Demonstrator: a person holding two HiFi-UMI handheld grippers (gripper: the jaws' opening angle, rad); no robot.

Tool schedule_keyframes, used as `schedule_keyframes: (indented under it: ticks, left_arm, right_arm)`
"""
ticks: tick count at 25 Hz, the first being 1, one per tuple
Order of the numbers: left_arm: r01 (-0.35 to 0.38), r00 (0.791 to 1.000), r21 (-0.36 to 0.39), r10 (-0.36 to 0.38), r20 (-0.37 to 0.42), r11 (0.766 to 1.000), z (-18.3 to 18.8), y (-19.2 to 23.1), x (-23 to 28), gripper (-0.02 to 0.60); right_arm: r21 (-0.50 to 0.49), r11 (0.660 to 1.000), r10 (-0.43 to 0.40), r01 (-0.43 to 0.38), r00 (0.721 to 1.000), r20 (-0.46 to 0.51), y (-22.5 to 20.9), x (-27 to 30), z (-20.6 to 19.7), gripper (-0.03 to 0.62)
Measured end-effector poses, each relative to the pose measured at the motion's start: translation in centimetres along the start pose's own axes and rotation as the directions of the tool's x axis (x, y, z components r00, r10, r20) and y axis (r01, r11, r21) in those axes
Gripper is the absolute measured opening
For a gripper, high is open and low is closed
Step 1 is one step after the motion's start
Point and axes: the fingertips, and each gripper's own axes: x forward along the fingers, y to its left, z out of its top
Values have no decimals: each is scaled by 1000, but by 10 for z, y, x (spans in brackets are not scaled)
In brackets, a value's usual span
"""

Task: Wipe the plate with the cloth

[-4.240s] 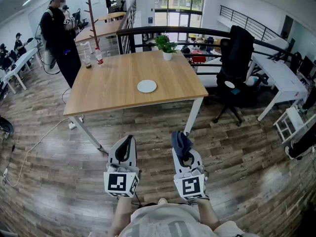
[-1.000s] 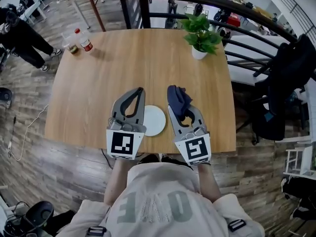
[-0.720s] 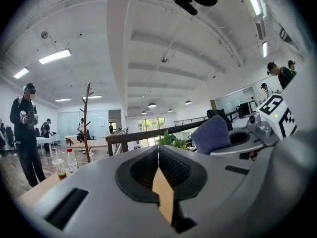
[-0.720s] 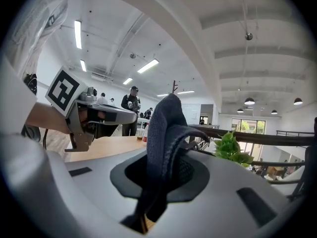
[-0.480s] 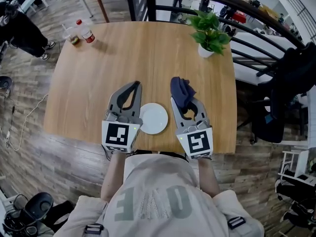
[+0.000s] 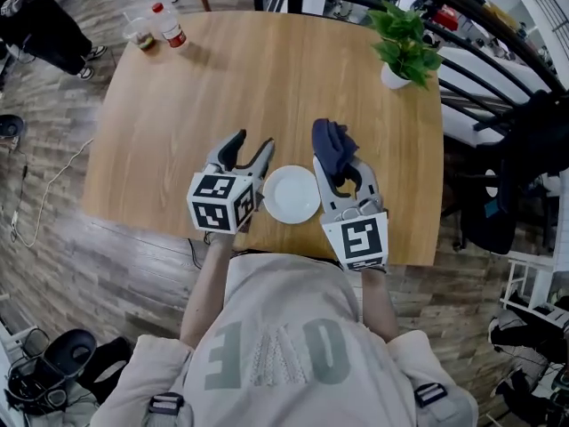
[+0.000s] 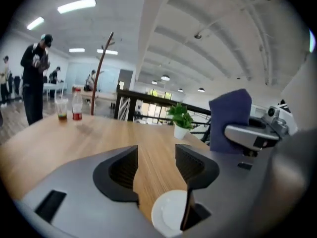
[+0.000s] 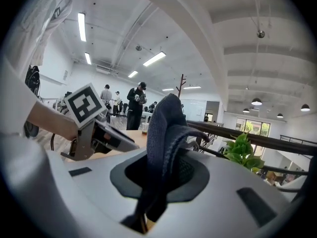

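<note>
A round white plate [image 6: 292,194] lies on the wooden table [image 6: 178,123] near its front edge, between my two grippers. My left gripper [image 6: 252,146] sits just left of the plate, rolled to one side. Its jaws have just been opening and stand apart with only bare table between them. In the left gripper view [image 7: 156,155] the plate [image 7: 171,214] shows low by the right jaw. My right gripper [image 6: 336,160] is right of the plate, shut on a dark blue cloth [image 6: 331,148] that bunches up past its tips. The cloth [image 8: 166,133] fills the right gripper view.
A potted plant [image 6: 404,43] stands at the table's far right corner. A red-capped bottle [image 6: 169,25] and a cup [image 6: 138,32] stand at the far left. A black railing [image 6: 462,25] runs behind the table and a black chair [image 6: 533,149] is at the right.
The left gripper has dropped toward the table beside the plate, rolled over, and its jaws have gone from shut to open. The right gripper with the cloth has shifted slightly.
</note>
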Motion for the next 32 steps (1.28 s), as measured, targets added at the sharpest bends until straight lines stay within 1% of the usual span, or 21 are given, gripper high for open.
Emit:
schedule_keyframes:
  ticks: [1, 3, 4, 6, 9, 10, 11, 14, 15, 18, 19, 20, 22, 24, 26, 27, 30, 32]
  left_arm:
    - [21, 997, -67, -25, -68, 998, -23, 3, 4, 224]
    - [39, 983, -209, -75, -165, 977, -63, 7, 7, 222]
    - [37, 976, -268, -93, -198, 963, -81, 9, 8, 222]
    - [22, 960, -358, -119, -253, 933, -111, 12, 10, 222]
    - [-3, 939, -483, -164, -303, 875, -145, 15, 12, 221]
    - [-15, 931, -512, -175, -320, 859, -156, 16, 13, 221]
    - [-28, 922, -530, -183, -342, 847, -166, 16, 13, 221]
    - [-45, 895, -565, -218, -390, 824, -188, 12, 15, 219]
    - [-46, 891, -583, -230, -391, 812, -192, 10, 15, 218]
    - [-40, 896, -640, -255, -363, 768, -193, 6, 19, 202]
    - [-36, 896, -651, -264, -356, 758, -192, 5, 20, 201]
    - [-34, 895, -655, -270, -357, 755, -192, 5, 21, 201]
    - [-43, 888, -644, -267, -375, 764, -195, 5, 21, 176]
    - [-65, 881, -622, -248, -403, 780, -201, 7, 21, 122]
    - [-82, 876, -598, -229, -425, 797, -205, 9, 20, 52]
    - [-85, 875, -592, -224, -429, 801, -205, 10, 20, 52]
    - [-86, 877, -594, -222, -426, 800, -205, 10, 19, 52]
    - [-86, 879, -593, -220, -424, 800, -205, 10, 19, 51]
  right_arm:
    - [-5, 1000, 6, -6, 1000, -8, 4, 1, -1, 57]
    - [-8, 1000, 19, -19, 1000, -22, 10, 3, -4, 57]
    - [-8, 1000, 23, -23, 999, -31, 11, 4, -6, 55]
    - [-16, 1000, 25, -25, 999, -48, 14, 5, -10, 57]
    - [-30, 999, 17, -19, 997, -74, 15, 3, -16, 57]
    - [-30, 999, 14, -16, 997, -82, 15, 2, -18, 57]
    - [-27, 1000, 9, -12, 996, -91, 14, 1, -21, 57]
    - [-22, 1000, -10, 7, 992, -123, 10, -2, -31, 57]
    - [-21, 1000, -15, 12, 991, -132, 9, -3, -33, 57]
    - [-13, 1000, -20, 19, 989, -147, 6, -6, -39, 57]
    - [-10, 1000, -22, 21, 988, -152, 6, -6, -41, 55]
    - [-6, 1000, -24, 23, 987, -156, 5, -5, -43, 57]
    - [2, 1000, -28, 29, 986, -165, 5, -6, -46, 57]
    - [5, 1000, -25, 26, 985, -171, 5, -6, -49, 57]
    - [-4, 1000, -18, 17, 984, -178, 6, -6, -51, 57]
    - [-11, 1000, -15, 13, 983, -183, 6, -5, -52, 57]
    - [-40, 999, -18, 10, 979, -204, 4, -5, -58, 57]
    - [-83, 997, -25, 6, 971, -236, 2, -3, -65, 57]
